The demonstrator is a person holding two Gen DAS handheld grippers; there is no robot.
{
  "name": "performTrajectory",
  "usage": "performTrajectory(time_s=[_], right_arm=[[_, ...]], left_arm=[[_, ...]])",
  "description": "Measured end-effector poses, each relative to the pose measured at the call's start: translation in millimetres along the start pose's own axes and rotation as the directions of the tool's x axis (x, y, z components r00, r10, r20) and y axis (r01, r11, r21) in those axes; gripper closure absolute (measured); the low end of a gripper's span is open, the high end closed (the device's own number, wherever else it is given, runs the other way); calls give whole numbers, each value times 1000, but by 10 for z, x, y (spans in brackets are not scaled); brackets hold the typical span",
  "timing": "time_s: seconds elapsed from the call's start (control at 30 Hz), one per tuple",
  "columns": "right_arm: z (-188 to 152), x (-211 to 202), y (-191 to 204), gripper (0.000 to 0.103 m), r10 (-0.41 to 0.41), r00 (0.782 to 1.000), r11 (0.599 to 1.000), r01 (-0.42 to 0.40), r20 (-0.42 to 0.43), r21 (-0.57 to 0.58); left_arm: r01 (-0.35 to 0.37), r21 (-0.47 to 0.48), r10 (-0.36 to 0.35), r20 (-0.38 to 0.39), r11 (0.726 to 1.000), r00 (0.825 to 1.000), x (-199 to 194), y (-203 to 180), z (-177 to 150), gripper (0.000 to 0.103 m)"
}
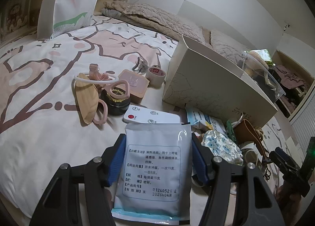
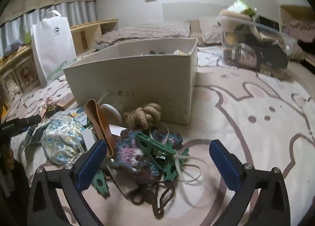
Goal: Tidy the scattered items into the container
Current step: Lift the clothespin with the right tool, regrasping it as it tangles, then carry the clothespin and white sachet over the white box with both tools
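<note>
The white medicine packet (image 1: 155,165) is the thing being tidied right now. It sits between the two blue pads of the left claw (image 1: 158,159), which squeeze its side edges. The packet stands up with its printed words facing the camera. Held by the edges like this, it stays flat and will not slip, so it can be carried over and dropped in.

The box (image 1: 212,88) is the container. It stands on the bed, up and to the right of the packet. Its top is open, and a few small things peek over the rim in the right wrist view. The packet is not in the box yet.

Just past the packet lies a white remote (image 1: 151,116) with a red button. Farther off are a black jar (image 1: 116,101), a pink case (image 1: 133,86), a tan mask (image 1: 88,96) and a roll of tape (image 1: 156,73). All of them rest on the bedspread (image 1: 39,127), waiting for their turn.

The right claw (image 2: 157,157) is open very wide and holds nothing. It hangs over a messy pile near the front of the box: green clips (image 2: 155,149), a crocheted piece (image 2: 130,155), a brown strap (image 2: 100,123) and a knotted rope (image 2: 143,115). I think it is open wide so it can come down around one of these next.
</note>
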State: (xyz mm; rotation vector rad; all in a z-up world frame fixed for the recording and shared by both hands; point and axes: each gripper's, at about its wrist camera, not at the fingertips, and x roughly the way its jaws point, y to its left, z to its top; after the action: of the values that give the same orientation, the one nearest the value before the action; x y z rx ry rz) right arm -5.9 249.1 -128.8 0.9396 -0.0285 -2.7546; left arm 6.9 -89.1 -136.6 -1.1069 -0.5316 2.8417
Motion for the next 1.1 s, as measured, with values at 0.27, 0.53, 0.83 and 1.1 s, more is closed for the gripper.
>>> performTrajectory(time_s=[0.27,0.53,0.83,1.1], right_arm=[[29,176,-108,21,-44,998,999,44,-44,12],[-9,306,66,64,-16,996,996,7,-93,-93],[10,107,129,83,-19,1000,993,18,-13,-115],[111,-115,28,83,-6,998,999,8,70,-38]], left_arm=[[1,2,-1,-1,1000,1000,1,-13,-2,41],[3,6,-3,-5,1000,1000,15,-47,-10,41],[8,10,-8,-4,1000,1000,33,-96,-7,41],[11,12,-11,5,1000,1000,8,-85,2,41]])
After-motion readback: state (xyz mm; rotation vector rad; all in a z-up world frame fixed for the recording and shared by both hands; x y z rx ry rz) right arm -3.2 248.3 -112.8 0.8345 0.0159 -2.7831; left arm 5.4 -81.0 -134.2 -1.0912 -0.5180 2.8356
